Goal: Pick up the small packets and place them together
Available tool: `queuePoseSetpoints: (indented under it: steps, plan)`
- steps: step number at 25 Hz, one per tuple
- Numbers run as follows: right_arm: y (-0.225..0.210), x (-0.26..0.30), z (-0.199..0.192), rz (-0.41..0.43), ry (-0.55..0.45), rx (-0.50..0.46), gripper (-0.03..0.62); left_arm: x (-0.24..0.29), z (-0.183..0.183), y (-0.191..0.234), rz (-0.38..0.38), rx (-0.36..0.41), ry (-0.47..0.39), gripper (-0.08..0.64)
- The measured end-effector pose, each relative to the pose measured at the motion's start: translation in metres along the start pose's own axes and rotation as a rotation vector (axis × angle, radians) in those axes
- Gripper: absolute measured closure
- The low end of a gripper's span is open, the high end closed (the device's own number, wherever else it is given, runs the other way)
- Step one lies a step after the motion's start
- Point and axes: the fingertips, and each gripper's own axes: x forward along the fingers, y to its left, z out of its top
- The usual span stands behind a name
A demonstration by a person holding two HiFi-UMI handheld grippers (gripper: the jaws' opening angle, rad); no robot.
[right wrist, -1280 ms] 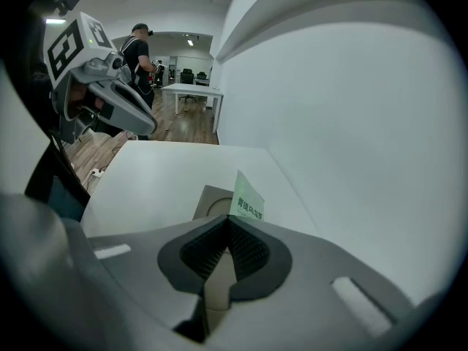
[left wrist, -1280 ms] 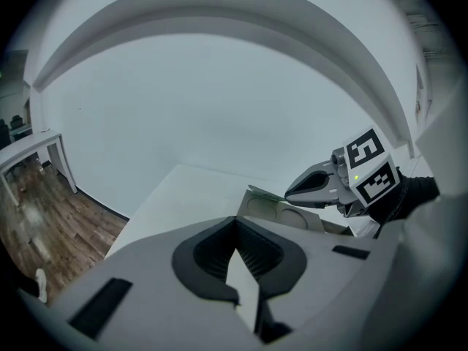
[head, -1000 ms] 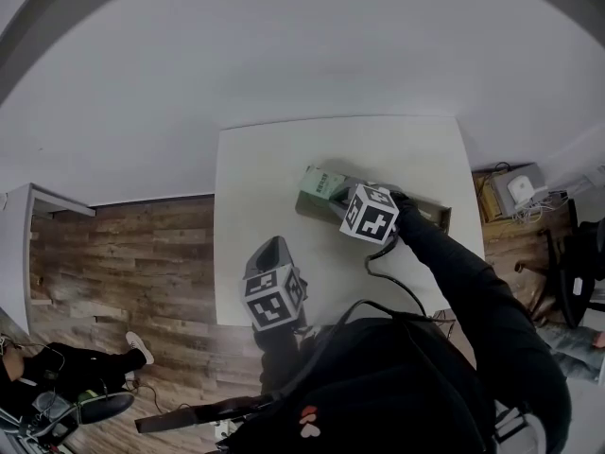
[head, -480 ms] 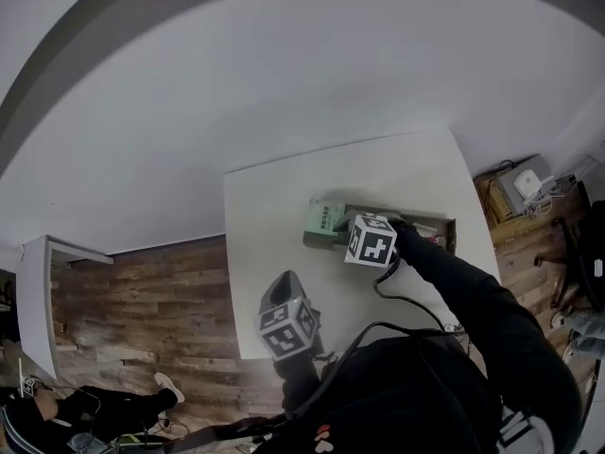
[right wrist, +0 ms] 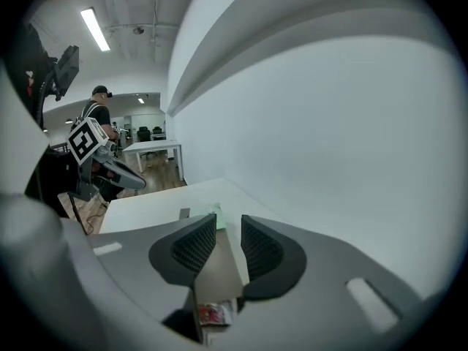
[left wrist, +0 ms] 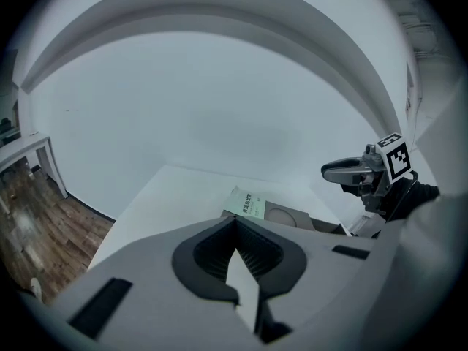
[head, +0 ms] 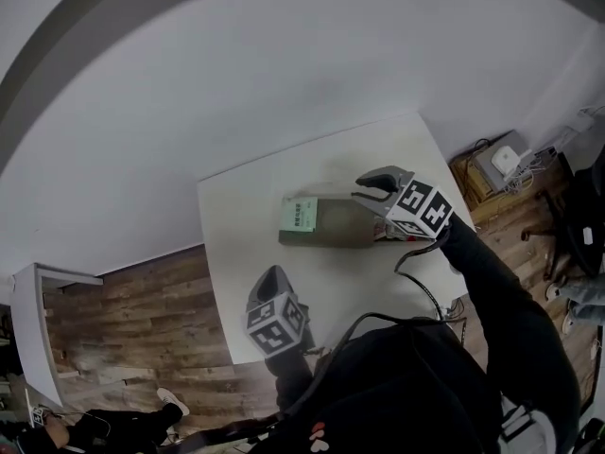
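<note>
Now right hand-held gripper [head: 371, 185], jaws just opened, empty, above brown cardboard box [head: 336, 225]; left hand-held gripper [left wrist: 235, 224] jaws together. Risk: careless reach jolts box.

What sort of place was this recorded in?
Probably an open-plan office: a white table against a bare white wall, wood-look flooring, and further desks under ceiling strip lights behind.
</note>
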Motion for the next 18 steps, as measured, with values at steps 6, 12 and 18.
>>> queuePoseSetpoints:
  steps: [6, 12, 18]
  plan:
    - [-0.046, -0.075, -0.041, -0.137, 0.020, 0.082, 0.543, 0.007, 0.001, -0.021, -0.037, 0.034, 0.004, 0.561]
    - [-0.025, -0.094, -0.109, 0.001, 0.253, 0.053, 0.518, 0.011, -0.002, -0.038, -0.063, 0.064, 0.019, 0.561]
    - [-0.005, -0.086, -0.166, 0.128, 0.469, -0.028, 0.480, 0.011, -0.009, -0.045, -0.063, 0.076, 0.041, 0.561]
